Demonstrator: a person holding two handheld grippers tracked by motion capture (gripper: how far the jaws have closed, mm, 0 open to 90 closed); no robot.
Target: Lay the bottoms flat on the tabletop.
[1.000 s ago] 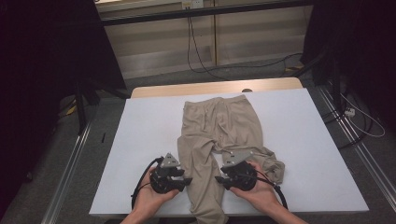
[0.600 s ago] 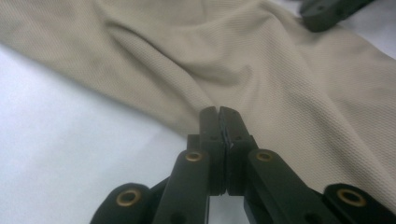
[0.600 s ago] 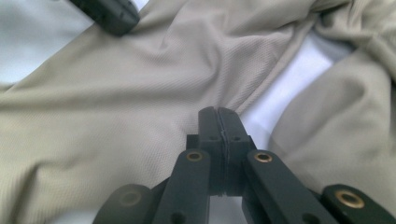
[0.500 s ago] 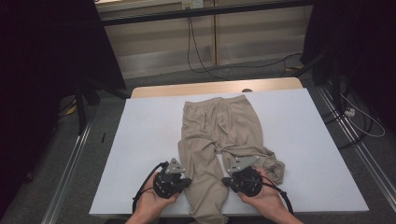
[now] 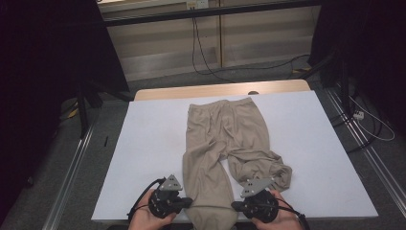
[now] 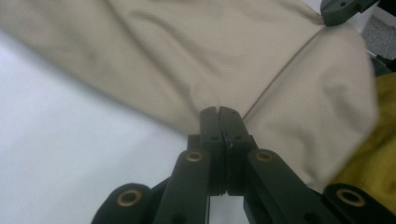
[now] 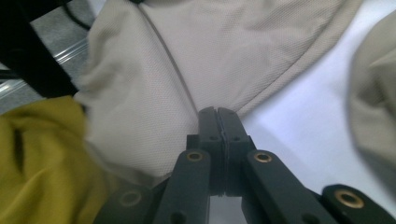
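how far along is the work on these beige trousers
Early. Done: the beige trousers lie spread on the white table, the right leg still bunched. In hand: the left hand-held gripper and right hand-held gripper are each shut on the near leg's hem edge. Left: apparently all the folding or straightening.

I see a white table [image 5: 143, 158] with a bare wooden strip [image 5: 191, 91] along its far edge. Beige trousers [image 5: 225, 139] lie directly on it, about mid-width, waistband toward the far edge. One leg runs straight to the near edge and hangs over it. The other leg is bunched up toward the near right corner. Rest of the top is plain white.
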